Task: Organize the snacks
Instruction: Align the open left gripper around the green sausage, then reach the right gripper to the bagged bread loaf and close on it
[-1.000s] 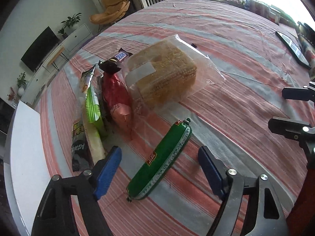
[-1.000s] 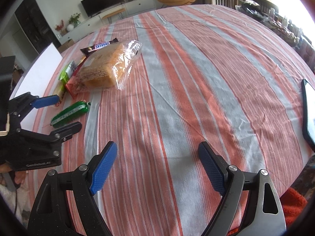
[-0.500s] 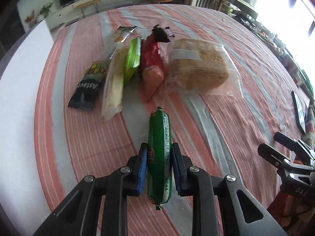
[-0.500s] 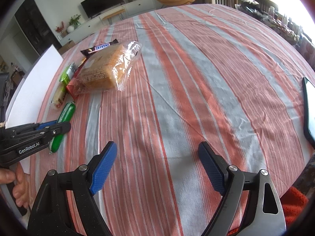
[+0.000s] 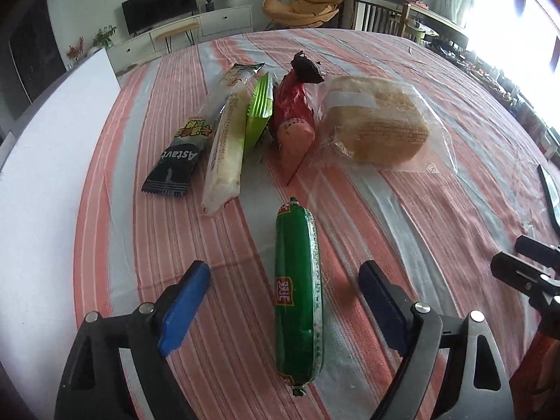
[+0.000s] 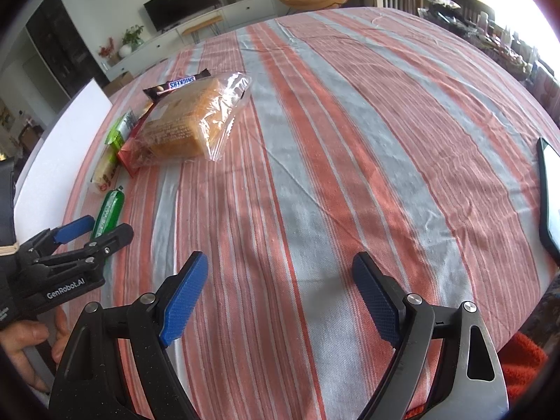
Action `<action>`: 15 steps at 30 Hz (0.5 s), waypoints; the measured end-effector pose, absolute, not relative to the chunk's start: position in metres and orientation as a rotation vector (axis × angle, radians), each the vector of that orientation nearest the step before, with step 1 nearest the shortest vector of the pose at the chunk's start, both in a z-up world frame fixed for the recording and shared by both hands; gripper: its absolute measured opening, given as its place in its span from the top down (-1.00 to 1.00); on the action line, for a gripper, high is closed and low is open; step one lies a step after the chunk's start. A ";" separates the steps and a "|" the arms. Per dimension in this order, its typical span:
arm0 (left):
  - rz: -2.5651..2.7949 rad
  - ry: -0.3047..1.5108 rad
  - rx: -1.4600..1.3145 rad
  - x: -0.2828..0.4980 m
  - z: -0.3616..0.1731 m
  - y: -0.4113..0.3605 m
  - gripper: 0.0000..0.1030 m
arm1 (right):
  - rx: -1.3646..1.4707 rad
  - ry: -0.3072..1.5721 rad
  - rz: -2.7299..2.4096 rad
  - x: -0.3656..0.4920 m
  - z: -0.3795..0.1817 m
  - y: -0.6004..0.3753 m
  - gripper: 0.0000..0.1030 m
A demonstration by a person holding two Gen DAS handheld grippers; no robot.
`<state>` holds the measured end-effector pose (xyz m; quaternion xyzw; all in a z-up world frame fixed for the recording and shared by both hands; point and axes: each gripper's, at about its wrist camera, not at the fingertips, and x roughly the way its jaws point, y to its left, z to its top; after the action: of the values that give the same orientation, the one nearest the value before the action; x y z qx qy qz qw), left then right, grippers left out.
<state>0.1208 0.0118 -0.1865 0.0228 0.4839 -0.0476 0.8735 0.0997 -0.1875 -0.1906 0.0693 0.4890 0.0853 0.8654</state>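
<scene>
Left gripper [image 5: 283,290] was opening, pads off green sausage [image 5: 297,294]. Sausage lay flat on table [image 5: 437,210] between jaws, just in front of snack row, near long white pack [image 5: 225,147]. Right gripper [image 6: 280,294] spread wide, empty. Risk: round sausage might roll out of line; a pad could bump it.

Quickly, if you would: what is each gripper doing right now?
Left gripper: jaws opening, the green sausage lies between them, not gripped.
Right gripper: open, holding nothing.

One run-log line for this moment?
left gripper: opening, pads clear of green sausage | right gripper: open, empty | sausage: on striped cloth
</scene>
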 end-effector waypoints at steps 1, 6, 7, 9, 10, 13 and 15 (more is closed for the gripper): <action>-0.098 1.006 0.039 0.121 -0.188 0.014 -0.85 | 0.144 1.024 0.178 0.100 -0.191 -0.187 -0.69; -0.083 0.977 0.031 0.119 -0.192 0.020 -1.00 | 0.143 1.025 0.178 0.100 -0.191 -0.188 -0.69; -0.081 0.975 0.030 0.119 -0.192 0.020 -1.00 | 0.142 1.026 0.178 0.100 -0.190 -0.187 -0.69; -0.080 0.971 0.030 0.120 -0.192 0.021 -1.00 | 0.141 1.026 0.178 0.100 -0.190 -0.187 -0.69; -0.080 0.968 0.030 0.120 -0.192 0.021 -1.00 | 0.140 1.026 0.178 0.100 -0.190 -0.187 -0.69; -0.080 0.966 0.029 0.122 -0.192 0.022 -1.00 | 0.135 1.027 0.176 0.100 -0.190 -0.188 -0.69; -0.080 0.966 0.029 0.122 -0.192 0.022 -1.00 | 0.131 1.029 0.174 0.100 -0.190 -0.187 -0.69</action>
<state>0.1222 0.0216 -0.1920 0.0141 0.4643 -0.0385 0.8848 0.1003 -0.1866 -0.1903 0.0624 0.4910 0.0831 0.8649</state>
